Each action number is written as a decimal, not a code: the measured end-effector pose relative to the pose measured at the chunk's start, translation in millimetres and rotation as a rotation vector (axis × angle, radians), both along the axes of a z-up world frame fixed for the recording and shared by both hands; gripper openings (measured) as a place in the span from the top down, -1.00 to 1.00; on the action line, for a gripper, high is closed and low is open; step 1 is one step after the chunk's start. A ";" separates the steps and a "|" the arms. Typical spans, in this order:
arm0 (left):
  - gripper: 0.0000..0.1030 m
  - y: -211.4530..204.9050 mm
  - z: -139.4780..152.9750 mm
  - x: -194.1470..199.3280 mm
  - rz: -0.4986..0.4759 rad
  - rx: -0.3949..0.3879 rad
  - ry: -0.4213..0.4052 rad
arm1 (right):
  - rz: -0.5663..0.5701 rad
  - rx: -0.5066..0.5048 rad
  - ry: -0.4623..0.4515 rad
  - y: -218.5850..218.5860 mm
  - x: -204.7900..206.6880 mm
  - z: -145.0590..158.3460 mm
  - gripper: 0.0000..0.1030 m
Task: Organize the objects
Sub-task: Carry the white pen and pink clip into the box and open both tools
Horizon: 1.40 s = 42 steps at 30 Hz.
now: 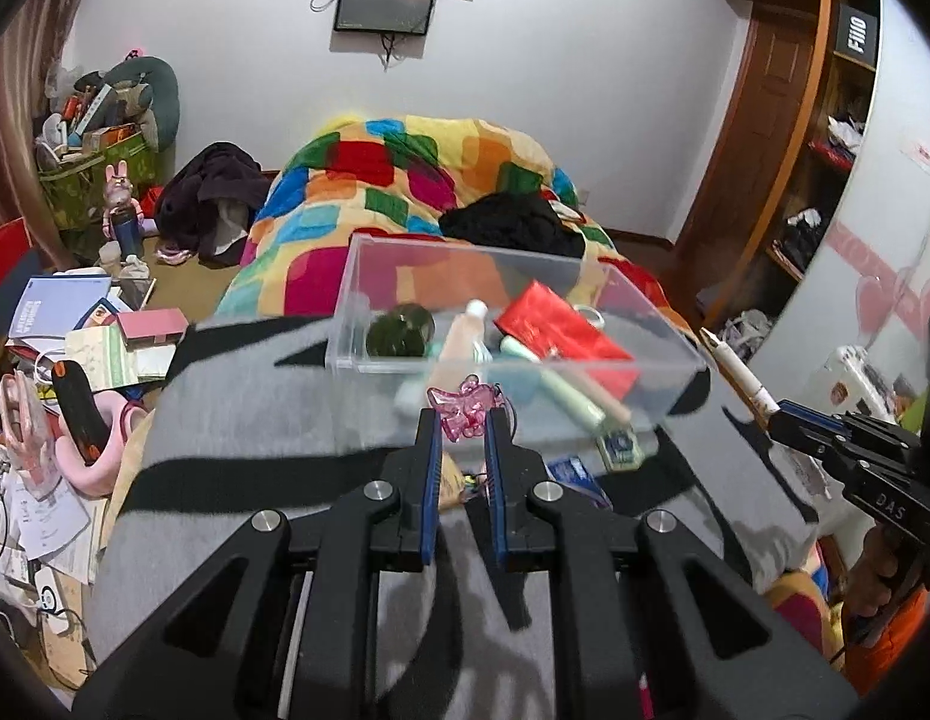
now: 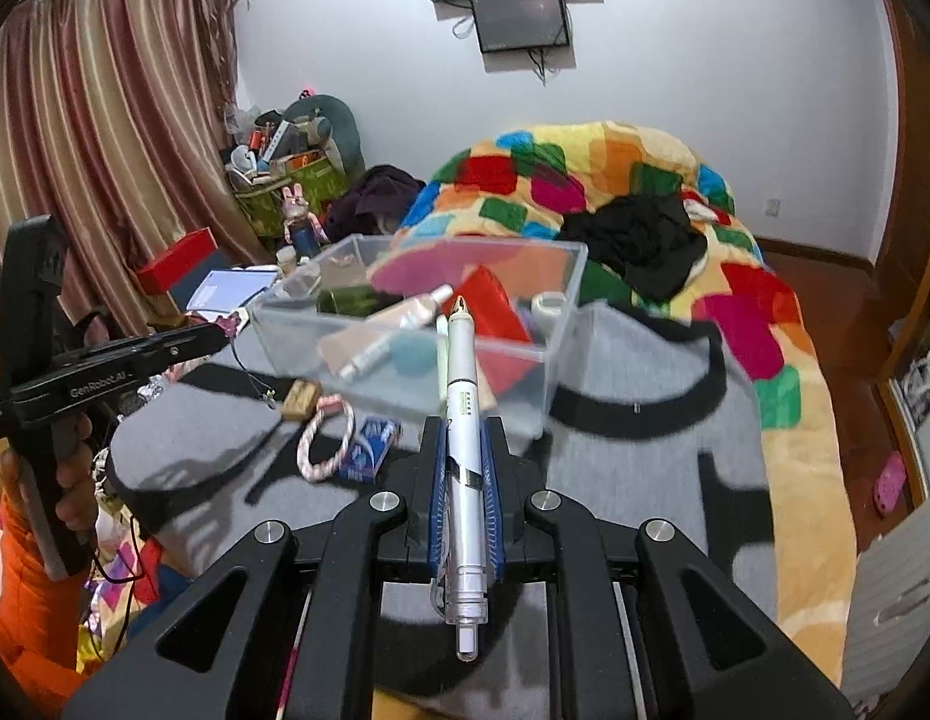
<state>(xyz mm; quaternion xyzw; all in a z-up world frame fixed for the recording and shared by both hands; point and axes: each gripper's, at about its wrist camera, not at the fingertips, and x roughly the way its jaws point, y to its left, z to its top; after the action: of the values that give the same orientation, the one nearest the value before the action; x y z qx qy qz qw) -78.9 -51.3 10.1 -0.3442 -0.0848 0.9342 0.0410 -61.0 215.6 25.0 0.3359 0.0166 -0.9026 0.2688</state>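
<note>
Now both grippers carry loads near the clear box (image 1: 369, 300) on the grey blanket (image 1: 237, 420). The left gripper (image 1: 459, 420) pinches a pink charm (image 1: 465, 411); the right gripper (image 2: 465, 438) clamps a white pen (image 2: 462, 396) lengthwise, tip toward the box's near edge. To finish well, carry each over the near wall before letting go, one at a time; a cord seems to trail from the charm, so lift clear.
</note>
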 end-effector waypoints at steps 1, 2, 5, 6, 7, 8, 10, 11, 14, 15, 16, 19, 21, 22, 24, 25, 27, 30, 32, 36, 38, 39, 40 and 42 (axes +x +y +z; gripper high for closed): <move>0.75 -1.5 1.4 -3.4 0.007 0.005 0.004 | 0.002 0.003 0.012 -2.4 -2.1 3.5 0.80; 0.75 -3.6 3.6 -7.4 0.014 0.011 0.009 | 0.005 0.005 0.021 -4.5 -3.7 5.9 0.80; 0.75 -9.2 11.6 -17.7 0.033 0.029 0.023 | 0.010 0.006 0.050 -10.3 -11.9 14.6 0.80; 0.75 -10.5 14.3 -20.2 0.038 0.036 0.028 | 0.012 0.002 0.057 -11.9 -14.8 17.3 0.80; 0.75 -12.6 17.2 -23.2 0.041 0.043 0.034 | 0.015 -0.005 0.064 -13.8 -19.0 20.6 0.80; 0.75 -14.7 20.9 -27.0 0.048 0.049 0.041 | 0.017 -0.007 0.067 -15.4 -22.0 22.5 0.80; 0.75 -17.6 26.9 -33.3 0.057 0.062 0.050 | 0.016 -0.009 0.076 -18.7 -29.8 25.8 0.80; 0.75 -18.9 29.4 -35.5 0.059 0.068 0.053 | 0.016 -0.009 0.078 -20.9 -34.7 26.4 0.80; 0.74 -21.0 33.7 -43.0 0.063 0.083 0.061 | 0.016 -0.011 0.075 -27.3 -50.9 26.9 0.80; 0.75 -21.6 33.6 -45.8 0.065 0.084 0.060 | 0.016 -0.010 0.072 -29.2 -54.4 26.7 0.80; 0.74 -21.9 32.4 -49.0 0.067 0.083 0.056 | 0.017 -0.011 0.068 -31.3 -59.6 25.9 0.80; 0.74 -20.7 23.5 -59.2 0.067 0.081 0.029 | 0.027 -0.014 0.043 -37.8 -76.2 21.5 0.80; 0.74 -18.7 13.7 -65.9 0.059 0.080 -0.001 | 0.039 -0.006 0.020 -44.5 -87.3 16.5 0.80; 0.75 -17.5 8.8 -68.6 0.056 0.079 -0.015 | 0.042 0.000 0.005 -48.5 -93.4 13.0 0.80; 0.75 -15.4 -1.9 -73.6 0.049 0.073 -0.043 | 0.053 0.012 -0.018 -54.4 -101.9 6.4 0.80; 0.75 -14.2 -6.1 -75.6 0.046 0.071 -0.054 | 0.055 0.019 -0.025 -56.9 -105.2 3.8 0.80; 0.75 -12.1 -14.5 -79.8 0.040 0.066 -0.077 | 0.057 0.036 -0.044 -63.6 -112.5 -2.3 0.80; 0.75 -10.1 -20.9 -82.5 0.034 0.064 -0.095 | 0.063 0.041 -0.068 -69.0 -120.8 -8.5 0.80; 0.75 -9.3 -22.3 -81.9 0.030 0.063 -0.100 | 0.068 0.052 -0.083 -72.9 -125.6 -13.2 0.80; 0.75 -6.3 -20.6 -77.6 0.019 0.053 -0.094 | 0.085 0.080 -0.109 -79.3 -130.2 -23.2 0.80; 0.75 -4.2 -18.9 -74.5 0.014 0.045 -0.088 | 0.091 0.099 -0.117 -81.7 -130.5 -27.2 0.80; 0.75 -3.4 -18.4 -73.1 0.012 0.043 -0.087 | 0.095 0.103 -0.123 -82.2 -130.7 -28.6 0.80; 0.74 -2.5 -17.9 -72.0 0.009 0.042 -0.086 | 0.098 0.103 -0.128 -82.3 -129.9 -29.3 0.77; 0.74 -1.3 -15.9 -68.3 0.005 0.036 -0.082 | 0.100 0.107 -0.135 -81.9 -128.5 -29.3 0.76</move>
<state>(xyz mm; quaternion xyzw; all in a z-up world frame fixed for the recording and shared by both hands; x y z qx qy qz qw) -147.2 -52.6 -5.8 -0.3810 -0.1039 0.9178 0.0412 -189.4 133.7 -4.3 0.4085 0.0634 -0.8612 0.2955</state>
